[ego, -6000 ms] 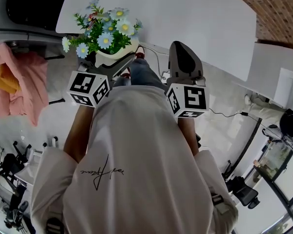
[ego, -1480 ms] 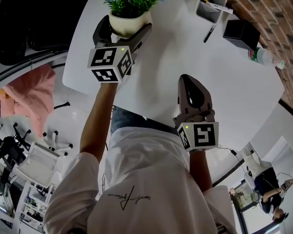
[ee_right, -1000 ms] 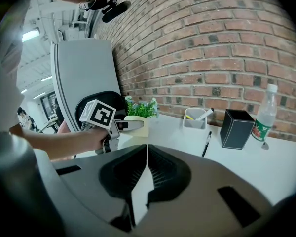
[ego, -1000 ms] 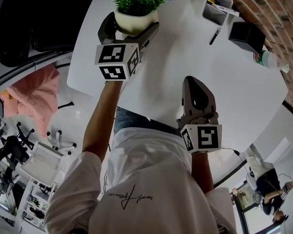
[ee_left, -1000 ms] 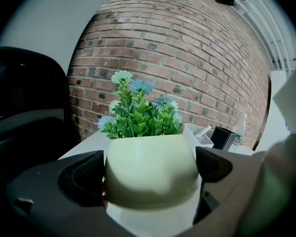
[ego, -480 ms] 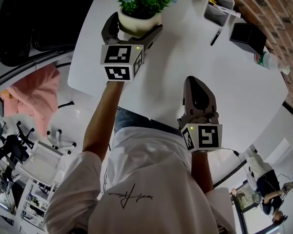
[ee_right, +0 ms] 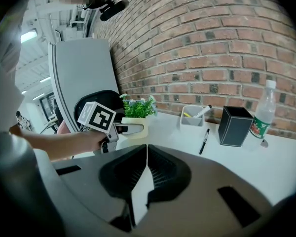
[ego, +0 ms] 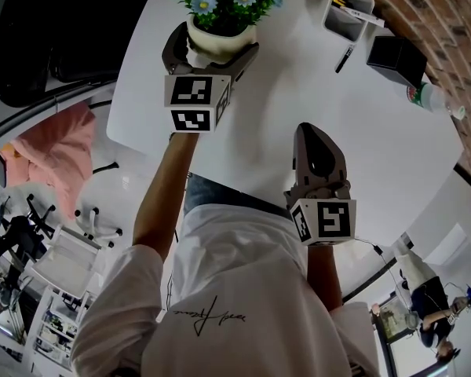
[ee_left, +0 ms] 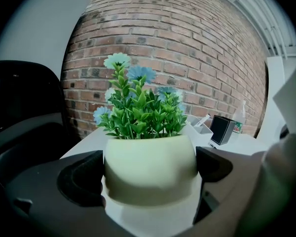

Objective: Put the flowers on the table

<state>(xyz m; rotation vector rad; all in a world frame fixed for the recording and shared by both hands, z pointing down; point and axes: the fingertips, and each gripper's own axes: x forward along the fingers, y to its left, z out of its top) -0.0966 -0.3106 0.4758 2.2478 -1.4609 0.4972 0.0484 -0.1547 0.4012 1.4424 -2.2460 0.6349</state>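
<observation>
The cream flowerpot (ee_left: 149, 167) with blue flowers is clasped between the fingers of the left gripper (ego: 212, 49), near the left edge of the white desk (ego: 298, 77). The fingers of the right gripper (ego: 310, 136) are pressed together on nothing, above the desk's near edge.

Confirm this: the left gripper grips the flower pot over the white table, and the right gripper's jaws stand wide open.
Wrong on the right gripper: the right gripper view shows its jaws shut together, nothing between them. The rest stands: the left gripper grips the flower pot over the white table.
</observation>
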